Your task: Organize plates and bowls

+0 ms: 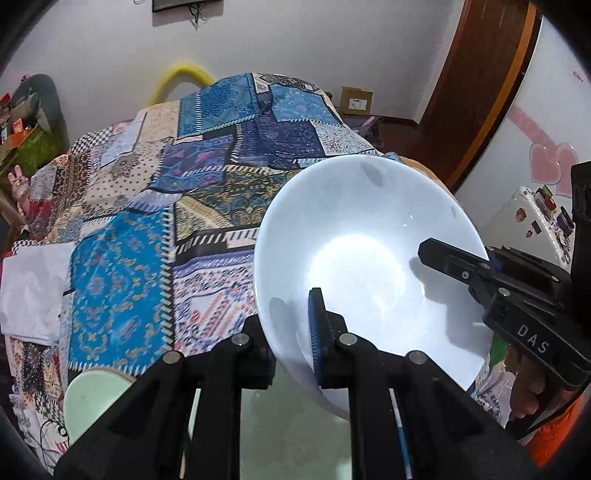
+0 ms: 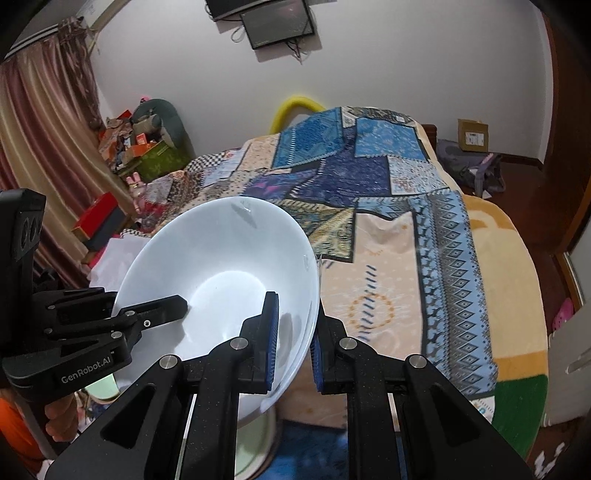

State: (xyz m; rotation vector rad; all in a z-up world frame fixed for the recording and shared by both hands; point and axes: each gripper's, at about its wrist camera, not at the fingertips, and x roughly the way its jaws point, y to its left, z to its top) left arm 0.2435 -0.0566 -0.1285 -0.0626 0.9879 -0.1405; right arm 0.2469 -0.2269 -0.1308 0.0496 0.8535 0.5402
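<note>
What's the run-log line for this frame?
left hand-held gripper: shut on white bowl rim | right hand-held gripper: shut on opposite rim | bowl: tilted, empty

Empty white bowl [image 1: 369, 236], tilted, held aloft

Bed [image 2: 388, 229] under patchwork quilt [image 1: 207, 155], landmark. Behind it: plain pale wall [image 2: 388, 66] with dark framed screen [image 2: 277, 22] mounted high. Left of the bed: striped brown curtain [image 2: 48, 122], cluttered boxes [image 2: 147, 151]. Right of the bed: dark wood floor [image 2: 524, 177], cardboard box [image 2: 472, 134], wooden door frame [image 1: 476, 85].
</note>
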